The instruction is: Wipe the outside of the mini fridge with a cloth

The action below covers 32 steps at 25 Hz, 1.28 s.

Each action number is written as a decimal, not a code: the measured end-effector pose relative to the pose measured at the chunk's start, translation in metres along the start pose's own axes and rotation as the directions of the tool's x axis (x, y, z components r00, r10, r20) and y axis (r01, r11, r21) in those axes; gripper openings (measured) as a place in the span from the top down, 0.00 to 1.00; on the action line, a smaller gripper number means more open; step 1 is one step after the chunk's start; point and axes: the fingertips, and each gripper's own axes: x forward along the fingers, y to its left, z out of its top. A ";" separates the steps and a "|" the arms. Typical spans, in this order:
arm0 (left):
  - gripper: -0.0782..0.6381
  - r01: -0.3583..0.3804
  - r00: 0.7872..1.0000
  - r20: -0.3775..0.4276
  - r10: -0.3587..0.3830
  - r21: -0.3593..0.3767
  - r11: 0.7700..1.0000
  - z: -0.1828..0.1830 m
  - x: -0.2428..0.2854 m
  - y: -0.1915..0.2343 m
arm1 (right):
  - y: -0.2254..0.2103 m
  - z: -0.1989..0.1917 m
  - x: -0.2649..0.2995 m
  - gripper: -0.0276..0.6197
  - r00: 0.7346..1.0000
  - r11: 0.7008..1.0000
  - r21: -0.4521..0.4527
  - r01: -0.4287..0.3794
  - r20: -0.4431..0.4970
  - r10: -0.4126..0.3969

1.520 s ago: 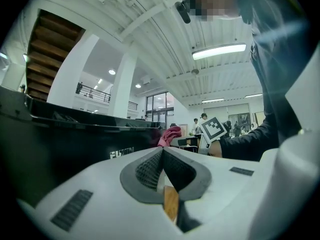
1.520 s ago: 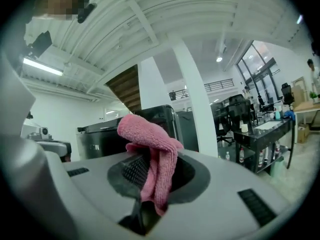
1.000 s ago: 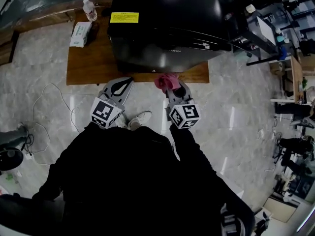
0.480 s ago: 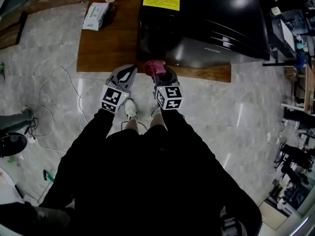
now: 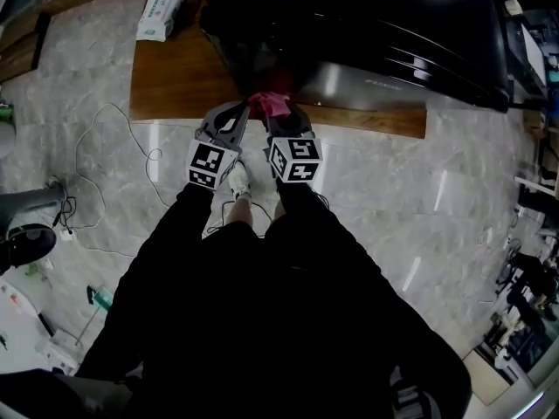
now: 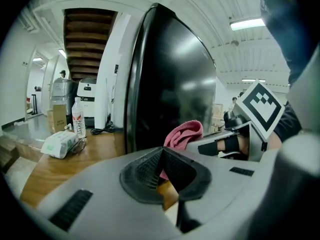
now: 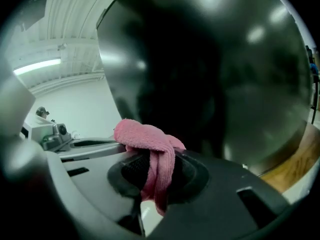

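Low wooden table (image 5: 175, 90) on pale marble floor (image 5: 454, 225). Tissue pack (image 5: 160, 14) lies on table's left side, w/ clear water bottle (image 6: 78, 118) upright just behind it. Black cable (image 6: 102, 130) on tabletop near bottle. Thin white cable (image 5: 105, 160) loops over floor, left of table. Dark round object (image 5: 24, 244) at far left, cords beside it. Small green item (image 5: 99, 298) on floor nearby. Cluttered racks (image 5: 528, 304) at right edge. Bkgd: wooden stair underside (image 6: 87, 39), strip light (image 6: 248, 23) on white ceiling.

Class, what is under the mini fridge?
The mini fridge stands on a wooden table, whose surface shows to its left and along its front edge. The tabletop directly beneath the fridge is covered, so whatever may lie there cannot be seen.
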 end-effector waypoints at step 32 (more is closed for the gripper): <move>0.89 0.302 0.953 -0.041 -0.300 0.060 0.951 0.056 0.192 -0.267 | -0.299 0.009 -0.156 0.83 0.987 0.987 0.008 0.160 -0.006 -0.160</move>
